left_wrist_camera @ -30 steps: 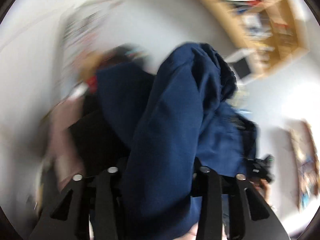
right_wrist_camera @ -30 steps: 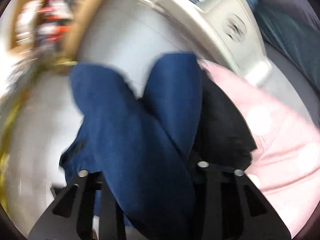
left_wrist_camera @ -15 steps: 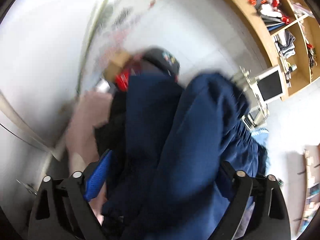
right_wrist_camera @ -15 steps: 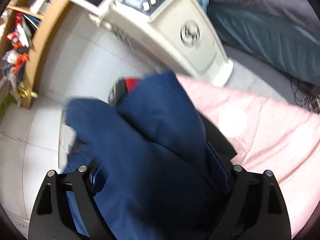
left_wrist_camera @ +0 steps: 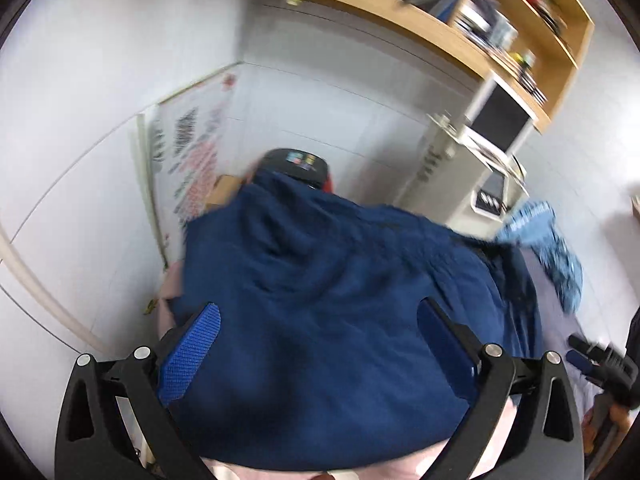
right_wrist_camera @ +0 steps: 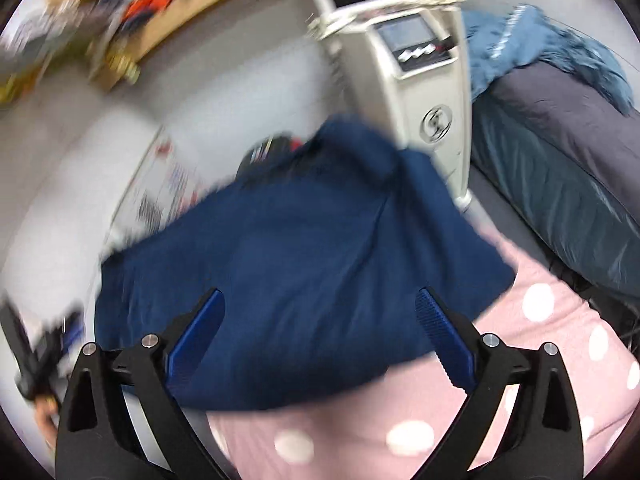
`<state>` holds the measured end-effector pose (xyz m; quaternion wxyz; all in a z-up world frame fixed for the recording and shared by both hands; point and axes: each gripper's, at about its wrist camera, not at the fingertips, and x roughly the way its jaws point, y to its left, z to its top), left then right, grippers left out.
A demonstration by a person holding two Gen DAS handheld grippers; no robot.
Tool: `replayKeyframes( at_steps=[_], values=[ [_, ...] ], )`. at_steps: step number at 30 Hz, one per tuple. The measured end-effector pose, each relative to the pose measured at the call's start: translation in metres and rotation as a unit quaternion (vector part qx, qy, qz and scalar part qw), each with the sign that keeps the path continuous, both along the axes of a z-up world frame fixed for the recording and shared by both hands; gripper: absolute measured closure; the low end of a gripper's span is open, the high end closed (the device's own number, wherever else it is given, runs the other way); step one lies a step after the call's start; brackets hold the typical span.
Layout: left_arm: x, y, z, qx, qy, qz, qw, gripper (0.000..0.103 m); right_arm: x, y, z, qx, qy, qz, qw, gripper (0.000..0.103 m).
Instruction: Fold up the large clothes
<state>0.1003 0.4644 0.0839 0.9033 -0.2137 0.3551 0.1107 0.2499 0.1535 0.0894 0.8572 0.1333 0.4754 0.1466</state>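
The pink, white-dotted bed cover [right_wrist_camera: 540, 344] carries the dark navy fabric garment [left_wrist_camera: 320, 312], spread flat over its far part. Beyond the garment stands a tall beige machine with a screen [right_wrist_camera: 424, 80]. Nearer than the garment, the left gripper [left_wrist_camera: 318, 332] and right gripper [right_wrist_camera: 320, 328] have just been opening; both jaws stand wide apart, blue pads clear of the cloth.

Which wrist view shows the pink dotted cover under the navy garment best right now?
Right wrist: the pink dotted cover fills its lower right beside the navy garment. Left wrist shows only pink slivers around the garment's edges.
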Motion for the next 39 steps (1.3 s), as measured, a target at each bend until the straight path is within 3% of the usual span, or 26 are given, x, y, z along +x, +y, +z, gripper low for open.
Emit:
replayKeyframes(
  at_steps=[3, 7, 14, 18, 23, 39],
  values=[
    [0.002, -0.030, -0.007, -0.012, 0.021, -0.043, 0.9988, 0.006, -0.035, 0.020, -0.019, -0.043, 0.027, 0.031, 0.998, 0.008],
    [-0.003, -0.067, -0.021, 0.004, 0.061, -0.088, 0.9942, 0.006, -0.080, 0.030, -0.033, -0.067, 0.042, 0.044, 0.996, 0.008],
    [-0.027, -0.109, -0.050, 0.005, 0.131, -0.143, 0.9810, 0.006, -0.105, 0.040, -0.039, -0.118, 0.046, 0.058, 0.990, 0.008],
    [-0.029, -0.115, -0.054, 0.027, 0.151, -0.138, 0.9785, 0.006, -0.102, 0.051, -0.027, -0.146, 0.030, 0.072, 0.986, 0.008],
    [-0.027, -0.118, -0.044, 0.102, 0.145, -0.114, 0.9775, 0.006, -0.094, 0.059, -0.011, -0.161, 0.015, 0.084, 0.983, 0.008],
    [-0.023, -0.117, -0.047, 0.107, 0.165, -0.114, 0.9738, 0.006, -0.084, 0.074, -0.016, -0.164, 0.032, 0.097, 0.981, 0.008]
  ],
)
